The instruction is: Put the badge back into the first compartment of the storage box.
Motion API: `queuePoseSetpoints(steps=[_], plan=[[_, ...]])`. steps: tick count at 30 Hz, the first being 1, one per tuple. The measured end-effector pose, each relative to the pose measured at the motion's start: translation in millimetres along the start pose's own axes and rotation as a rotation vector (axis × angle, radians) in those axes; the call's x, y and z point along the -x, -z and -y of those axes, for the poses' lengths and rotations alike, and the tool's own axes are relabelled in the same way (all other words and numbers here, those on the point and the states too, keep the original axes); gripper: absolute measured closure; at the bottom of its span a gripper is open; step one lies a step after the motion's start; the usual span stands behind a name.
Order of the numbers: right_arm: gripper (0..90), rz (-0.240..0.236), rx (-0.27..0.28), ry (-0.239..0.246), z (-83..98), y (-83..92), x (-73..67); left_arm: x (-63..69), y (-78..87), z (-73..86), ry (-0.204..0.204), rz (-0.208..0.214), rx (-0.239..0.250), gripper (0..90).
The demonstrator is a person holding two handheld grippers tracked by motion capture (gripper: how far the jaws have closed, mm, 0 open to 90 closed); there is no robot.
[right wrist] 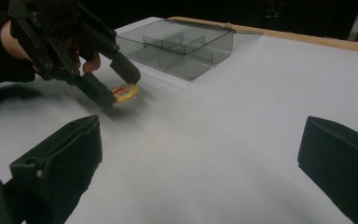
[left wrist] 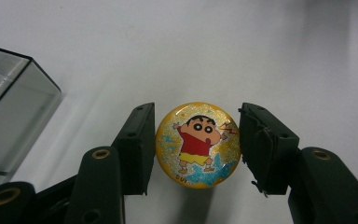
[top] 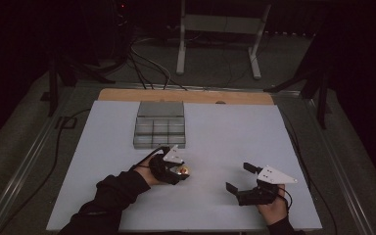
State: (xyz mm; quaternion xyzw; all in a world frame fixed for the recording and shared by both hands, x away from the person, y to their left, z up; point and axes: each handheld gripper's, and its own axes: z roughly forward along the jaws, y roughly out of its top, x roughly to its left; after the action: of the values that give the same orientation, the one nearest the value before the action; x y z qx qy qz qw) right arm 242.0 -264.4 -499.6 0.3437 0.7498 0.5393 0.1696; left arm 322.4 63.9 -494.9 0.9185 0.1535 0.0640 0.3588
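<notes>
A round yellow badge with a cartoon boy in a red shirt sits between the jaws of my left gripper. Both jaws press against its sides, so the gripper is shut on it. In the high view this gripper is left of the table's centre, just in front of the box, with the badge low at the white surface. From the right gripper view the badge shows at the table under the left gripper. My right gripper is at the front right, wide open and holding nothing.
A clear grey compartment box with its lid open stands at the back centre of the white table; its corner is close on the left of the left gripper. A wooden strip edges the far side.
</notes>
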Motion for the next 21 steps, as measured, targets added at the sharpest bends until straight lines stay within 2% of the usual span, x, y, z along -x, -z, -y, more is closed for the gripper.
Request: queuePoseSetpoints(steps=[3, 18, 21], plan=[[0.0, -0.001, -0.001, -0.003, 0.1, -0.2, 0.3, -1.7, 2.6, -0.4, 0.011, 0.002, 0.012, 48.5], [0.0, -0.003, 0.000, -0.003, -0.2, -0.4, -0.5, -8.5, 13.6, -2.2, 0.008, -0.014, 0.011, 48.5], [0.0, -0.003, 0.001, -0.004, -0.2, -0.5, -0.6, -10.5, 16.0, -2.5, 0.019, -0.012, 0.018, 48.5]])
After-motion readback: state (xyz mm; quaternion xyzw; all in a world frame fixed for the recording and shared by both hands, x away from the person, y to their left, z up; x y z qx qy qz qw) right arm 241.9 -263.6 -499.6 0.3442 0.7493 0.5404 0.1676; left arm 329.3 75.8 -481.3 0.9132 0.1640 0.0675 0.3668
